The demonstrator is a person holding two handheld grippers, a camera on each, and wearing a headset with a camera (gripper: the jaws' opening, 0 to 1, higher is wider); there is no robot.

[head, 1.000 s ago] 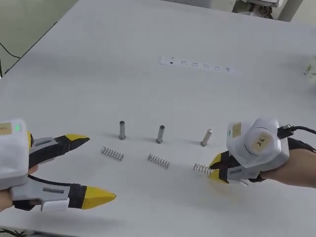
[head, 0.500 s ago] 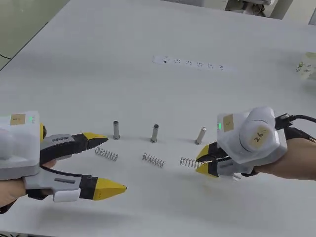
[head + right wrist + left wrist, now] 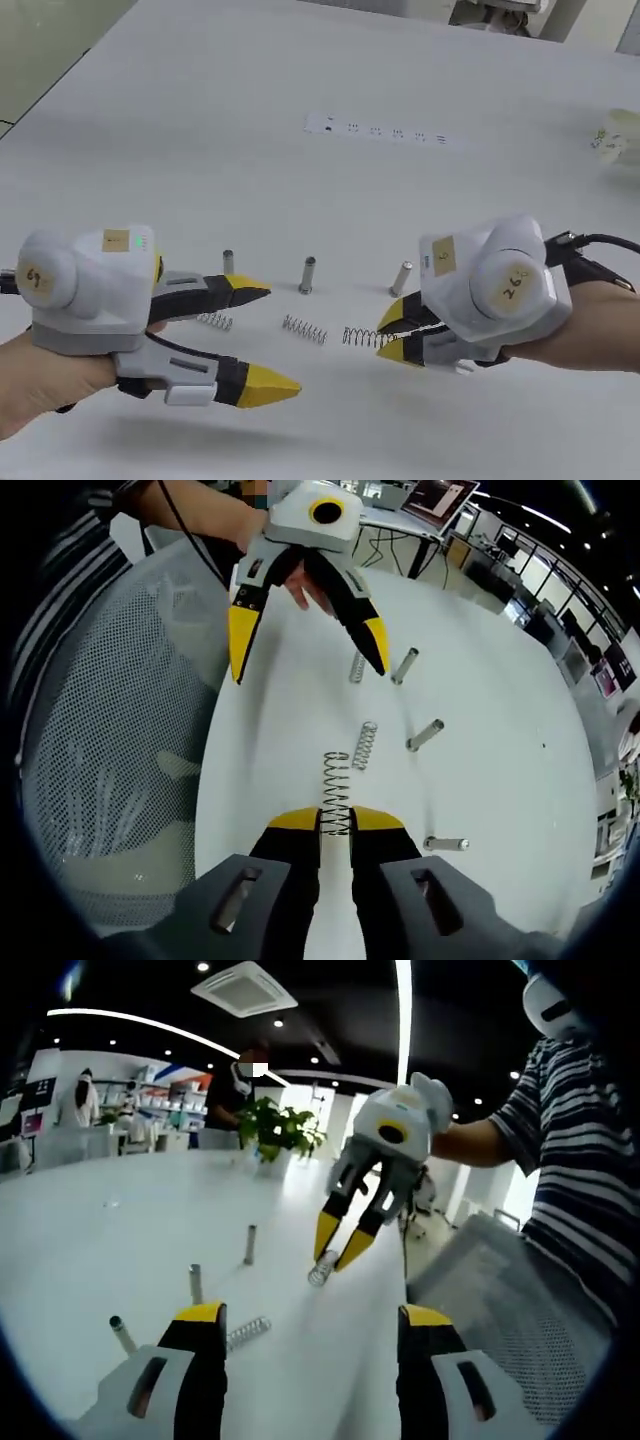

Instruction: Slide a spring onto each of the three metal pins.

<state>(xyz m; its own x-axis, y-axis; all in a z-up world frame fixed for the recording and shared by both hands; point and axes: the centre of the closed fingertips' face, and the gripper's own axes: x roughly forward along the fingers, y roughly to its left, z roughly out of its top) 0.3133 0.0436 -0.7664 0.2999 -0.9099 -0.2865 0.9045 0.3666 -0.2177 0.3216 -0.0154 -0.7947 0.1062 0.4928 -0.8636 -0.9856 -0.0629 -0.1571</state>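
Right gripper (image 3: 388, 335): jaws clamped on one end of spring (image 3: 362, 338), which projected past tips toward left gripper (image 3: 276, 336). Left gripper: jaws wide apart, holding nothing. Left pin (image 3: 228, 262), middle pin (image 3: 308, 274), right pin (image 3: 401, 279): upright in row on table (image 3: 300, 80), all bare. Left spring (image 3: 213, 321) and middle spring (image 3: 304, 329) lay flat just before their pins. Held spring was near right pin.

a white table (image 3: 200, 120) carries a white power strip (image 3: 375, 130), lying flat at its far middle. a small pale object (image 3: 612, 140), too blurred to tell, sits at the far right edge. beyond the table stand a leafy plant (image 3: 280, 1130) and, overhead, a ceiling vent (image 3: 245, 987). a grey mesh chair (image 3: 110, 730) is beside the near edge.
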